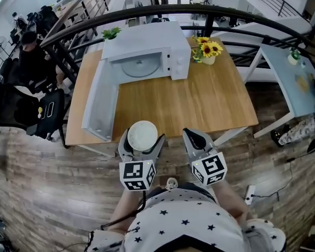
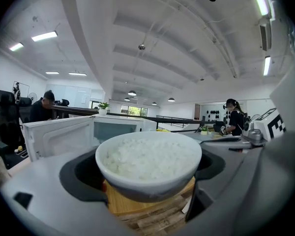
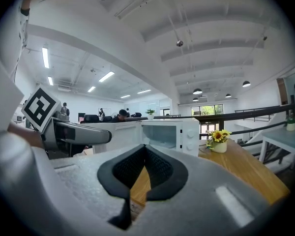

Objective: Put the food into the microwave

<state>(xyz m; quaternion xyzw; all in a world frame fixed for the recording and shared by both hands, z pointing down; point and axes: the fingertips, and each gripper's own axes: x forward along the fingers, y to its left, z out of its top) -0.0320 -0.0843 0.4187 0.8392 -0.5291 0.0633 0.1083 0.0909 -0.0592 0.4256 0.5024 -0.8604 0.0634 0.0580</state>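
Our left gripper (image 1: 142, 139) grips the rice bowl (image 2: 148, 162) between its jaws. Our right gripper (image 3: 145, 150) beside it is closed, empty. We see the microwave (image 1: 147, 50) ahead of both, door (image 1: 100, 106) open.

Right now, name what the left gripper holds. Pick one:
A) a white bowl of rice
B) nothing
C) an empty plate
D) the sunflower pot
A. In the left gripper view the white bowl of rice sits between the jaws of the left gripper, with a dark pad against each side of it.
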